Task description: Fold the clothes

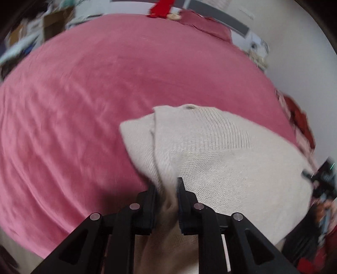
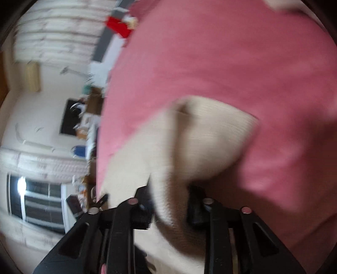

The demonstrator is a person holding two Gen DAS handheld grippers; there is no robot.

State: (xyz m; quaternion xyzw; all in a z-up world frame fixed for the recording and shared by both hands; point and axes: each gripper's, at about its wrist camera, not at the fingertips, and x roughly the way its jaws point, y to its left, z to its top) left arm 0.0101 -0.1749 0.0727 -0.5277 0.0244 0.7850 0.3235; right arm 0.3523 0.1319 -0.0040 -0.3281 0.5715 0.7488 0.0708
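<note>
Two grippers, one cream knit garment (image 1: 221,151), w/ a pink bedspread (image 1: 84,94) beneath. Left gripper (image 1: 167,185) has its tongs drawn together on a bunched fold of the knit, cloth squeezed between the black fingers (image 1: 150,202) and trailing down under the tool. Right gripper (image 2: 170,189) likewise pinches a thick roll of the same fabric, jaws closed on it; pics from that side are badly blurred, so exactly which edge it holds can't be told. Garment lies partly spread on the bedspread at the near side of the bed, one panel lapped over another, a small button (image 1: 190,107) showing at the far edge next to a ribbed band, prob. a cardigan front. Right wrist view shows a flap lifted clear of the cover, hanging in a curl. Judged by look: soft, loose-knit, light to middling weight, no stiffness whatever; it'll sag, stretch and drape from any held point, and a thin pinch may slip or pull the stitches. Best holds are prob. the firmer ribbed hem or the seamed corners, both tools well apart so the panel hangs flat betw. them. Whether this is an early fold or a late one isn't settled: layers already overlap, but the shape is still rumpled. Red cloth (image 1: 162,8) and clutter sit at the far end of the bed.
</note>
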